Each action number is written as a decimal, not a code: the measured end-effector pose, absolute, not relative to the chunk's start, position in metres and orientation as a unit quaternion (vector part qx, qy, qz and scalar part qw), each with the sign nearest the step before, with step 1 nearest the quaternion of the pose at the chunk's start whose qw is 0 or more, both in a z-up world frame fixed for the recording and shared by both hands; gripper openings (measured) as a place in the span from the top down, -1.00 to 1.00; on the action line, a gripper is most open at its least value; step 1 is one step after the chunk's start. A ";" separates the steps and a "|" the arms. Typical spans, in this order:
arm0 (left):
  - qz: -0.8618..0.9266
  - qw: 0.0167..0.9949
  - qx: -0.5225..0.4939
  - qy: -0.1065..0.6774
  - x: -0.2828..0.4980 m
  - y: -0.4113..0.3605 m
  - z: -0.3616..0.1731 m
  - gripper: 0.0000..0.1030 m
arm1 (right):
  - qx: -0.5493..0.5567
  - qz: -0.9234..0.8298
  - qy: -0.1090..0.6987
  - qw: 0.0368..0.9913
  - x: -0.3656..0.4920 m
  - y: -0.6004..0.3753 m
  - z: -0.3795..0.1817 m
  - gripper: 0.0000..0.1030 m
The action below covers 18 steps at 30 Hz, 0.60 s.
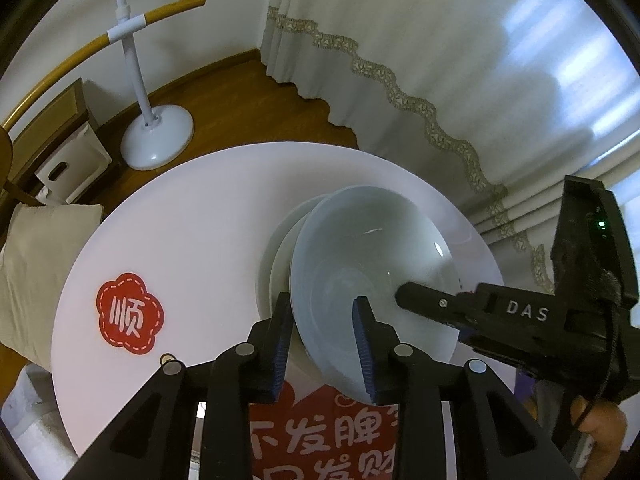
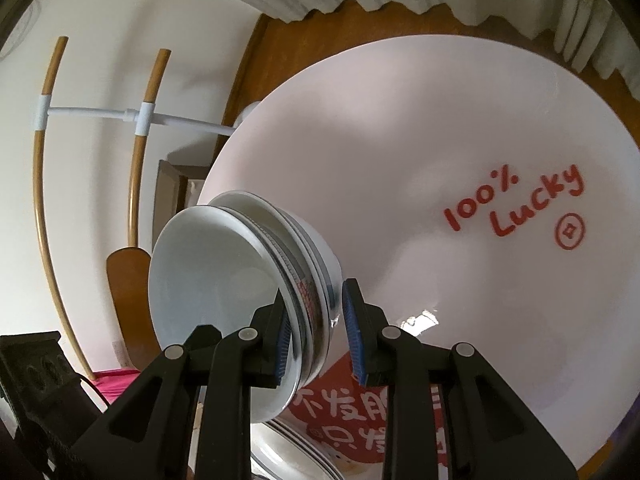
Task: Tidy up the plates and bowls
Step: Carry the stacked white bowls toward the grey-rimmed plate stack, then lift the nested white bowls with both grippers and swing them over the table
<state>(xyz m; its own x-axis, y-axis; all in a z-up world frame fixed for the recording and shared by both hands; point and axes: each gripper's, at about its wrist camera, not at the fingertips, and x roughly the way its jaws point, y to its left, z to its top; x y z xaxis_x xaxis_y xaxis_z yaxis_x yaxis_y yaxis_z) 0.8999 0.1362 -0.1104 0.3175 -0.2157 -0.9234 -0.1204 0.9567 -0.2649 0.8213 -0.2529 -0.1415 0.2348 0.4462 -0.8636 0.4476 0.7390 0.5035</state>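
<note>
A pale blue bowl point(image 1: 372, 248) tops a nested stack of bowls point(image 2: 316, 248) on the round white table point(image 1: 192, 216). My left gripper point(image 1: 323, 299) straddles the bowl's near rim, one pad outside the wall and one inside, with a visible gap, so it stands open. My right gripper point(image 2: 315, 289) comes in from the right side of the stack. Its left pad is inside the top bowl point(image 2: 208, 272), its right pad against the outer white bowl, and the bowls' rims are clamped between them. In the left wrist view the right gripper point(image 1: 432, 308) reaches into the bowl.
A striped plate point(image 2: 280, 448) lies at the table's near edge beside a red sticker point(image 2: 360, 420). Another red sticker point(image 1: 128, 314) is on the left. Beyond the table are a white fan stand point(image 1: 156, 136), curtains point(image 1: 440, 60) and wooden floor. A hand point(image 1: 600, 432) holds the right gripper.
</note>
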 end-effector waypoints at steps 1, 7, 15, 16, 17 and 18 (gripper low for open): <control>-0.031 0.797 -0.144 0.586 0.900 0.136 -0.110 0.47 | 0.362 0.000 0.618 0.698 0.822 -0.253 -0.142 0.52; -0.034 0.792 -0.146 0.591 0.899 0.133 -0.104 0.40 | 0.368 0.009 0.613 0.699 0.819 -0.259 -0.145 0.51; -0.035 0.792 -0.153 0.589 0.890 0.133 -0.098 0.21 | 0.372 0.017 0.608 0.701 0.818 -0.261 -0.146 0.51; -0.032 0.793 -0.152 0.589 0.888 0.135 -0.097 0.17 | 0.372 0.017 0.608 0.702 0.817 -0.262 -0.147 0.52; -0.031 0.794 -0.154 0.588 0.886 0.136 -0.097 0.15 | 0.373 0.019 0.607 0.702 0.817 -0.263 -0.147 0.52; -0.031 0.794 -0.158 0.587 0.884 0.138 -0.096 0.15 | 0.375 0.020 0.606 0.701 0.817 -0.263 -0.147 0.52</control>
